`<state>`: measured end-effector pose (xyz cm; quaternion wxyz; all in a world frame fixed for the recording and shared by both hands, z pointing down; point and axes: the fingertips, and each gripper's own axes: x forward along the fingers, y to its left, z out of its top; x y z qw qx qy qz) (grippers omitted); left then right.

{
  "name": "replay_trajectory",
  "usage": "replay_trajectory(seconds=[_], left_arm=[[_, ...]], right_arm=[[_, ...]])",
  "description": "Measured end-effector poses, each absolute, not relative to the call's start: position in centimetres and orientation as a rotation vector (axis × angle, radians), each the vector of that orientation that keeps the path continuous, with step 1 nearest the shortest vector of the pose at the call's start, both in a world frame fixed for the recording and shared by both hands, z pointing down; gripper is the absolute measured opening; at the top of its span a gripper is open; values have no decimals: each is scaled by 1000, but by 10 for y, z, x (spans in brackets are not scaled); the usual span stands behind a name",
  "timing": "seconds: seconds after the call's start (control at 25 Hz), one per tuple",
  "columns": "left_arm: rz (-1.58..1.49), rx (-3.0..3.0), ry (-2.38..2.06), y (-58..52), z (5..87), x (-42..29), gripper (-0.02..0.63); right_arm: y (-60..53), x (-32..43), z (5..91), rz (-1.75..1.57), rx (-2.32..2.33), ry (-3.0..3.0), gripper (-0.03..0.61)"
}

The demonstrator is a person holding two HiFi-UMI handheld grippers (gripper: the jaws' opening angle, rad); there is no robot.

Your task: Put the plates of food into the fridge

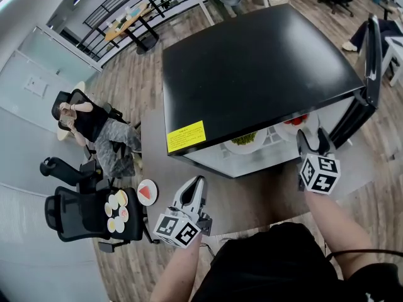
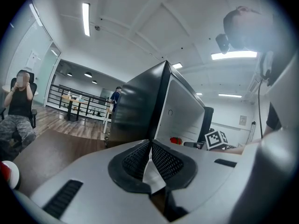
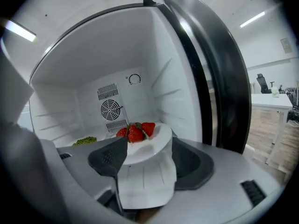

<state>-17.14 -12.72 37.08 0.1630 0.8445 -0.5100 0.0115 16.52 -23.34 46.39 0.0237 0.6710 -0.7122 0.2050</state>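
Observation:
A black mini fridge (image 1: 252,74) stands with its door (image 1: 371,74) swung open to the right. Inside, a white plate of strawberries (image 3: 147,141) rests on the shelf, and a plate of green food (image 3: 85,140) lies further left. My right gripper (image 3: 148,144) reaches into the fridge mouth, open, with the strawberry plate's near rim between its spread jaws. From the head view it is at the opening (image 1: 313,135), in front of the strawberries (image 1: 296,121). My left gripper (image 1: 196,184) hovers outside, at the fridge's left front, shut on nothing (image 2: 150,146).
A small plate with red food (image 1: 147,192) lies at the brown table's left edge. A black office chair carries a plate with several food pieces (image 1: 116,209). A person (image 1: 94,128) sits on another chair at the left. More desks and railings stand behind.

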Motion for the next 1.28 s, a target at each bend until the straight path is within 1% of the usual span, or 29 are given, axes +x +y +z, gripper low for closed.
replay_trajectory(seconds=[0.2,0.28,0.48,0.72,0.88,1.04,1.28], left_arm=[[26,2424,-1468,-125,367,-169,26],[48,2447,-1470,-122,367,-165,6],[55,2471,-1464,-111,366,-158,5],[17,2428,-1554,-102,371,-178,6],[-19,2371,-1615,-87,365,-203,6],[-52,2307,-1662,-72,371,-238,6],[-68,2252,-1731,-55,384,-295,6]], right_arm=[[-226,162,452,560,2072,-2274,278],[-222,159,449,548,2054,-2314,278],[-207,163,438,503,2036,-2366,278],[-199,162,438,447,2008,-2364,277],[-187,151,408,368,1962,-2412,276],[-168,115,394,357,1854,-2490,276],[-140,20,395,319,1579,-2639,276]])
